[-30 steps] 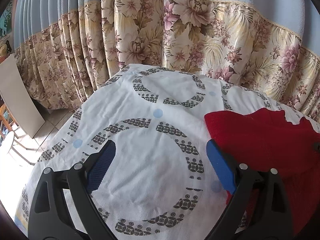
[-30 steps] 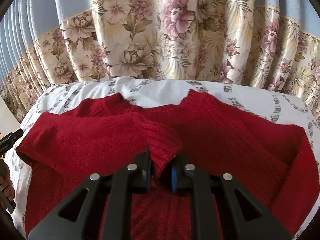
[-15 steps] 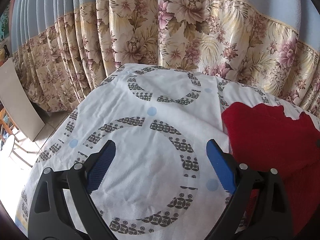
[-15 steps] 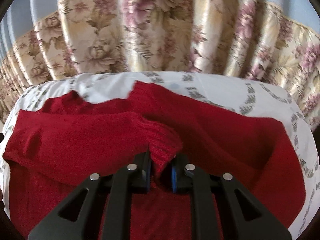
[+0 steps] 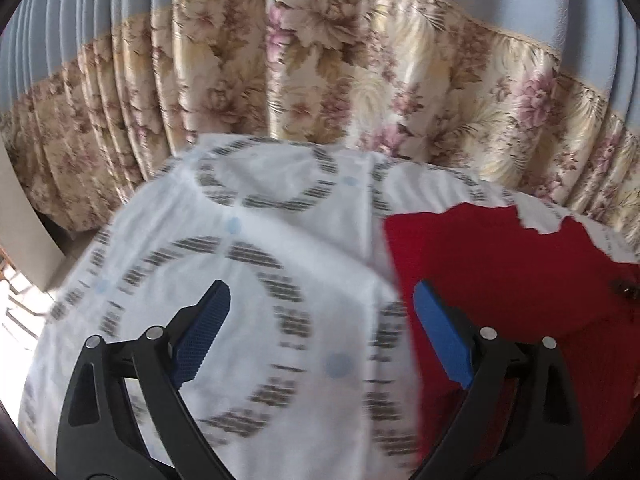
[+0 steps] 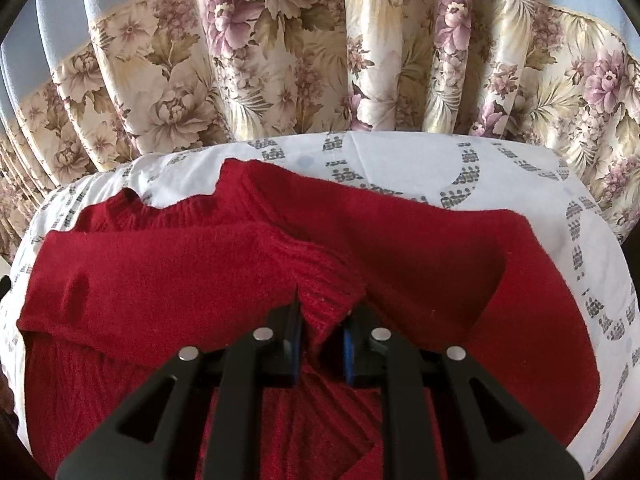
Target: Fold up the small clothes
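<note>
A red knitted sweater (image 6: 400,248) lies spread on a table under a white cloth with grey ring patterns (image 6: 480,168). One sleeve is folded across the body, and my right gripper (image 6: 322,320) is shut on the ribbed cuff (image 6: 324,280) of that sleeve. In the left wrist view the sweater (image 5: 500,264) fills the right side. My left gripper (image 5: 320,320) is open, over the bare cloth (image 5: 260,240) beside the sweater's left edge, with its right finger (image 5: 438,332) above the red knit. Nothing sits between its fingers.
A floral curtain with a blue upper band (image 6: 320,60) hangs close behind the table's far edge. The table drops off at the left onto a sunlit tiled floor (image 5: 24,304). The right gripper's dark tip (image 5: 626,290) shows over the sweater.
The right gripper has carried the cuff rightward across the sweater, laying the sleeve over the body. The left gripper has swung right, so more red knit shows near its right finger.
</note>
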The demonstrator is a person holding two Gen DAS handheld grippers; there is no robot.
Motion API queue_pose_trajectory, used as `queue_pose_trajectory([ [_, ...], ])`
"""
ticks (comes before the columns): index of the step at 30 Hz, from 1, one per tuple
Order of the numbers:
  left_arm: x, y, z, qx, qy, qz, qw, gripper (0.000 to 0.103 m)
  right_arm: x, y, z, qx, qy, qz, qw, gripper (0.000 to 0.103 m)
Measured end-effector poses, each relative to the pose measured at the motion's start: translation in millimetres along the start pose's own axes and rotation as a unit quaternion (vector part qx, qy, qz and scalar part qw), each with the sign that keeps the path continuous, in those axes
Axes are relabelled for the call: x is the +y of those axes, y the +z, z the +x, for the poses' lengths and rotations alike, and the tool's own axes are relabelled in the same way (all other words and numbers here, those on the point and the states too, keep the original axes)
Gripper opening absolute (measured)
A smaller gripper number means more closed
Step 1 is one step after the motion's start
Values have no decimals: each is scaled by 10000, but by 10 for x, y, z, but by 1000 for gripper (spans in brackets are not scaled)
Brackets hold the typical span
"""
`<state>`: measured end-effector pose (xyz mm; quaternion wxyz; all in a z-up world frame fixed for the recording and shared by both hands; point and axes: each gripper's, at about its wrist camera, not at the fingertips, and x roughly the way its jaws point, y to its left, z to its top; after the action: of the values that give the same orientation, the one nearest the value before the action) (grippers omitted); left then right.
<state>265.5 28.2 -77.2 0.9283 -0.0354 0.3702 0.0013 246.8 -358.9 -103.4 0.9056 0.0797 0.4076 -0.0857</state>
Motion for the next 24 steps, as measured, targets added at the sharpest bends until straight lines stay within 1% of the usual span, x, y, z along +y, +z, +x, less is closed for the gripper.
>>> queue_pose_trajectory([
  [3, -313, -34, 95, 127, -55, 249, 9996, 93, -6, -6, -3, -27, 58, -18, 10000, 15],
  [6, -589, -58, 116, 160, -164, 437, 9988, 93, -17, -26, -11, -57, 122, 9, 9999, 15],
  [8, -735, -77, 103, 135, -141, 598, 9980, 93, -32, -34, -3, -54, 165, 28, 9998, 16],
  [10, -861, -100, 125, 180, -12, 838, 9963, 90, -62, -34, 20, -16, 212, 63, 9998, 17],
  [11, -878, -113, 152, 230, 71, 889, 9958, 82, -78, -35, 34, -2, 227, 87, 9997, 18],
  [12, -866, -125, 198, 340, 141, 888, 9954, 64, -98, -35, 48, 17, 251, 119, 9996, 19],
  [13, -799, -134, 274, 550, 76, 755, 9956, 57, -119, -32, 61, 43, 294, 149, 9994, 20],
  [14, -735, -132, 293, 610, -74, 604, 9963, 55, -138, -29, 66, 49, 313, 177, 9993, 22],
  [15, -672, -124, 304, 641, -129, 488, 9967, 52, -156, -28, 68, 49, 303, 209, 9993, 25],
  [17, -660, -128, 323, 600, -2, 638, 9962, 49, -186, -25, 66, 53, 264, 245, 9993, 26],
  [18, -662, -140, 320, 557, 63, 728, 9958, 49, -183, -27, 44, 24, 142, 225, 9996, 29],
  [20, -630, -148, 303, 528, 29, 681, 9963, 48, -186, -28, -32, -103, -238, 153, 9995, 40],
  [21, -608, -147, 299, 531, 21, 633, 9966, 48, -227, -29, -87, -166, -338, 186, 9991, 45],
  [23, -581, -138, 278, 498, 5, 588, 9970, 51, -343, -18, -203, -245, -374, 226, 9987, 45],
  [24, -570, -139, 239, 451, 92, 605, 9971, 57, -391, -20, -252, -293, -428, 238, 9984, 45],
])
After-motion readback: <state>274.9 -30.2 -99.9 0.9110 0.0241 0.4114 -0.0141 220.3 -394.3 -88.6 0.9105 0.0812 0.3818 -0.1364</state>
